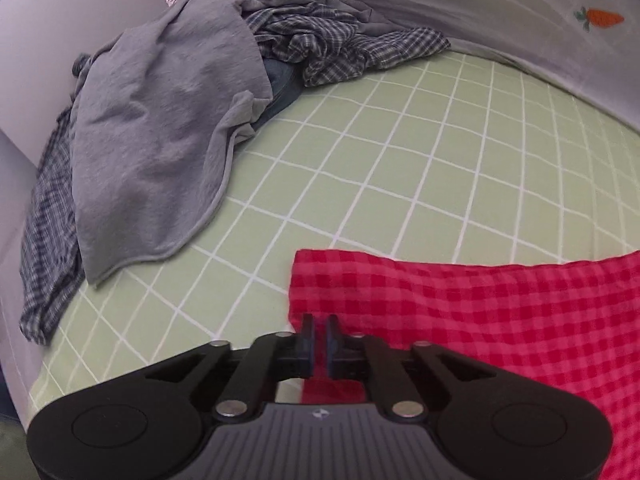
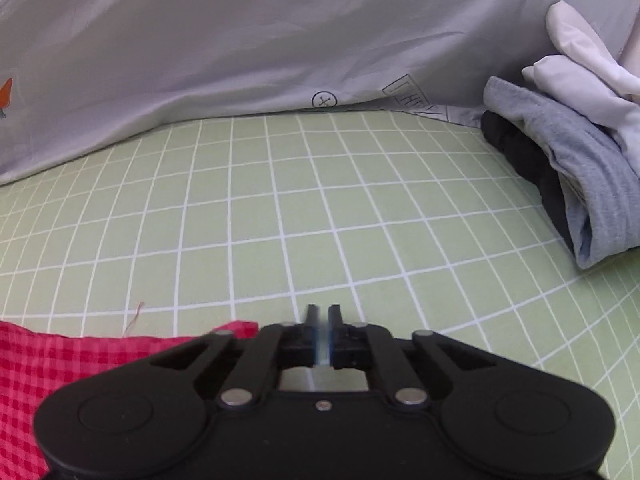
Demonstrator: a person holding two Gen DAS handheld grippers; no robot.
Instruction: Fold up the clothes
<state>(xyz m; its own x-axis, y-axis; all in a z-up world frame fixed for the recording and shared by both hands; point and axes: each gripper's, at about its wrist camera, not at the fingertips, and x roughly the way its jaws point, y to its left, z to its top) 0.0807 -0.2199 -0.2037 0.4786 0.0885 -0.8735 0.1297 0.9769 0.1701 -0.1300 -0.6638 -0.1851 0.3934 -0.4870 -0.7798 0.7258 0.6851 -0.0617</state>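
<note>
A red checked cloth (image 1: 480, 320) lies flat on the green grid bedsheet (image 1: 400, 160). My left gripper (image 1: 319, 322) hovers over the cloth's left edge; its jaws stand nearly closed with a thin gap, and I see no fabric pinched between them. In the right wrist view the same red cloth (image 2: 60, 360) lies at the lower left. My right gripper (image 2: 323, 312) sits just past the cloth's right corner, over bare sheet (image 2: 320, 200), jaws nearly closed and holding nothing.
A heap of unfolded clothes lies at the left: a grey garment (image 1: 160, 128) over blue plaid shirts (image 1: 328, 40). A stack of folded grey, black and white clothes (image 2: 580, 160) sits at the right. A grey printed quilt (image 2: 240, 40) runs along the back.
</note>
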